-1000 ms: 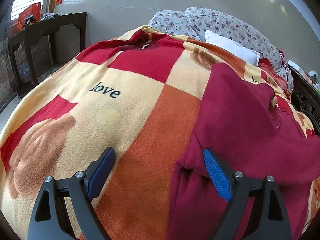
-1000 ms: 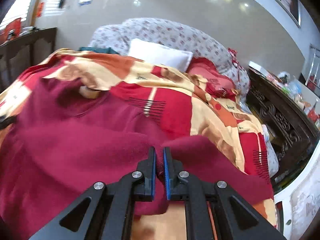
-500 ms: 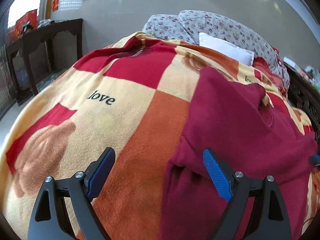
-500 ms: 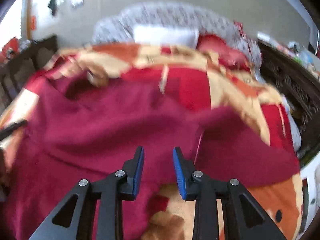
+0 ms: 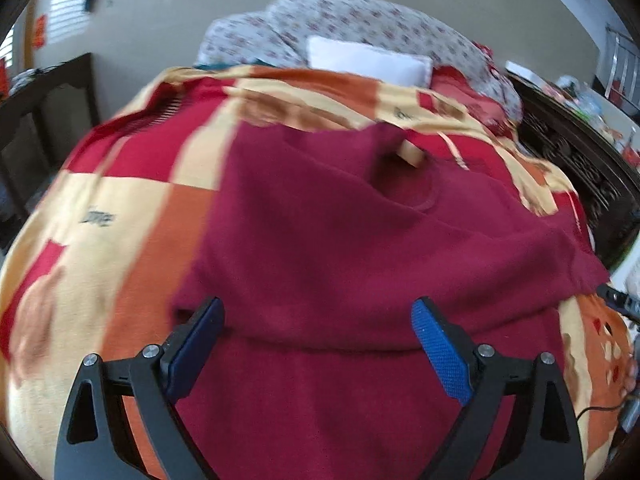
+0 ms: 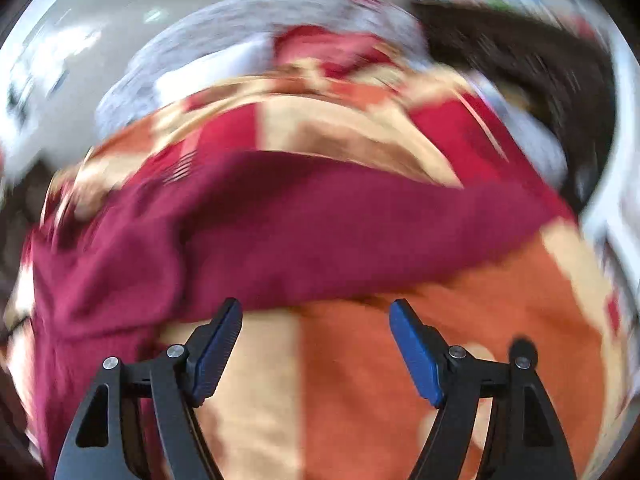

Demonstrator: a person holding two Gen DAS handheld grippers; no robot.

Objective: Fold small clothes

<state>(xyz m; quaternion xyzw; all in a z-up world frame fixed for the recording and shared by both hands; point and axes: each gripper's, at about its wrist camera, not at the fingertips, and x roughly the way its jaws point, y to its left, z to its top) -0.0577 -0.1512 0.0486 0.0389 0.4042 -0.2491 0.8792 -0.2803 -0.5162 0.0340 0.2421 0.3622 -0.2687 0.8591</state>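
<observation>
A dark red sweater [image 5: 340, 232] lies spread on a checked red, orange and cream blanket [image 5: 132, 208], with a fold running across its lower part. My left gripper [image 5: 316, 312] hovers over that fold; its jaws are opening wide and the pads press on nothing. In the blurred right wrist view the sweater [image 6: 300, 220] stretches across the middle, a sleeve lying out to the right. My right gripper [image 6: 317, 310] hangs just in front of the sweater's edge over the blanket [image 6: 360, 380]. Its jaws are opening, with nothing gripped between them.
A white pillow [image 5: 368, 60] and floral bedding [image 5: 360, 20] sit at the head of the bed. Dark carved wooden furniture [image 5: 580, 168] runs along the right side. A dark wooden table [image 5: 48, 92] stands at the left by the wall.
The right gripper, shut on a fold of the sweater, has opened, let it go and swung right. The left gripper has shifted from the sweater's left edge to over its middle.
</observation>
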